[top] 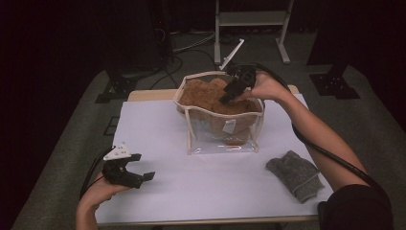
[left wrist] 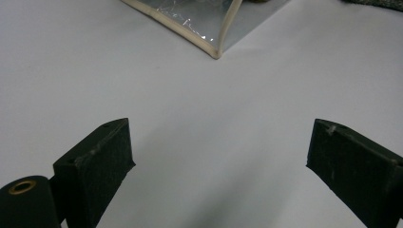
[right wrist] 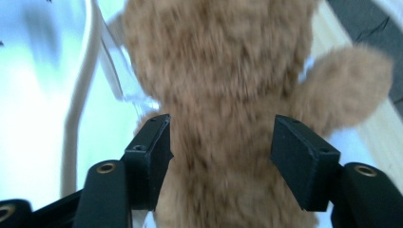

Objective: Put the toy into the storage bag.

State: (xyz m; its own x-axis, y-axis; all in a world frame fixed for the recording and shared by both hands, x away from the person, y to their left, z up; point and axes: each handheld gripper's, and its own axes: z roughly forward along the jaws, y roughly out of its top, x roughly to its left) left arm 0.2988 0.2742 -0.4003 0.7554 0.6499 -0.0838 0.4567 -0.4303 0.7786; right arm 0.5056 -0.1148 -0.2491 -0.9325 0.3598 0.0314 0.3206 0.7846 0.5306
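A brown plush toy (top: pixel 206 93) lies in a clear bag with a cream rim (top: pixel 222 139) at the table's far middle. My right gripper (top: pixel 227 97) reaches down into the bag's mouth. In the right gripper view its jaws (right wrist: pixel 221 142) stand apart on either side of the plush body (right wrist: pixel 218 71), and the fur between them looks unsqueezed. The bag's rim (right wrist: pixel 83 80) runs past on the left. My left gripper (top: pixel 144 166) rests near the table's front left, wide open and holding nothing (left wrist: pixel 218 152), pointing toward the bag's corner (left wrist: pixel 209 28).
A folded grey cloth (top: pixel 294 173) lies on the white table (top: pixel 158 124) at the front right, beside the right forearm. Beyond the table's far edge stand a metal frame's legs (top: pixel 251 28) and cables on the dark floor.
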